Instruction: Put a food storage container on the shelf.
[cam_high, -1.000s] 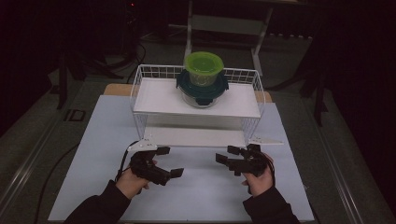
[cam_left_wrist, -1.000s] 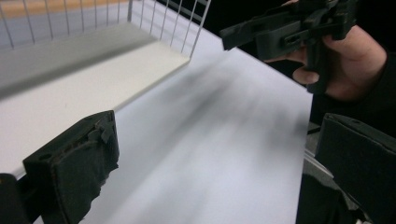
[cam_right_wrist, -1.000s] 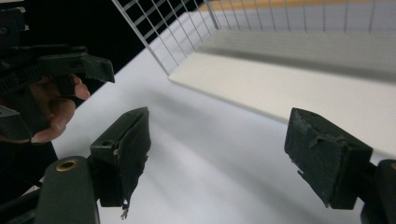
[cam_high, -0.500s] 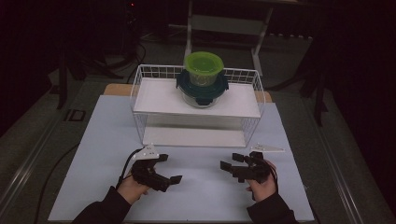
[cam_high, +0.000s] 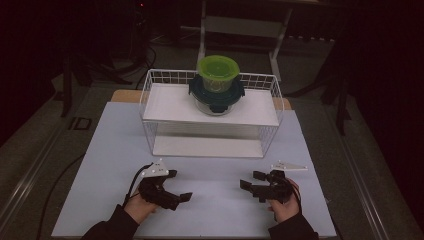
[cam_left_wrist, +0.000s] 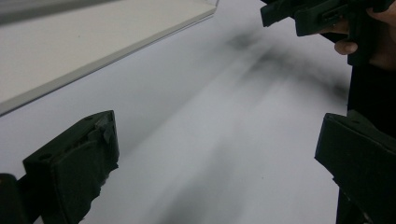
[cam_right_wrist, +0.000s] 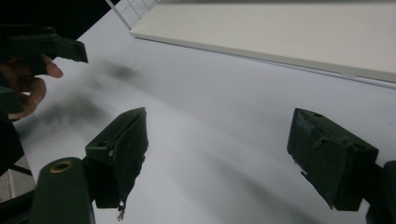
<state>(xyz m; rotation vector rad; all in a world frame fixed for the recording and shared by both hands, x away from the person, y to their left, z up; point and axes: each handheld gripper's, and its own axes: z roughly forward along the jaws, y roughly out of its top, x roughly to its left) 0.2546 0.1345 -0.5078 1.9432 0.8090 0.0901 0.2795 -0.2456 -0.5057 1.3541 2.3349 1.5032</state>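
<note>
White tabletop (cam_high: 215, 170) stretches out under dim light, and at its near edge the person's two hands rest low on it, well apart, the left gripper (cam_high: 172, 187) and the right gripper (cam_high: 252, 182) pointing inward at each other, each with jaws spread wide and nothing between them. Beyond them stands a white wire rack (cam_high: 150, 107). On its upper shelf sit stacked containers, a dark-lidded bowl (cam_high: 216, 97) below and a green-lidded tub (cam_high: 218, 72) on top.
</note>
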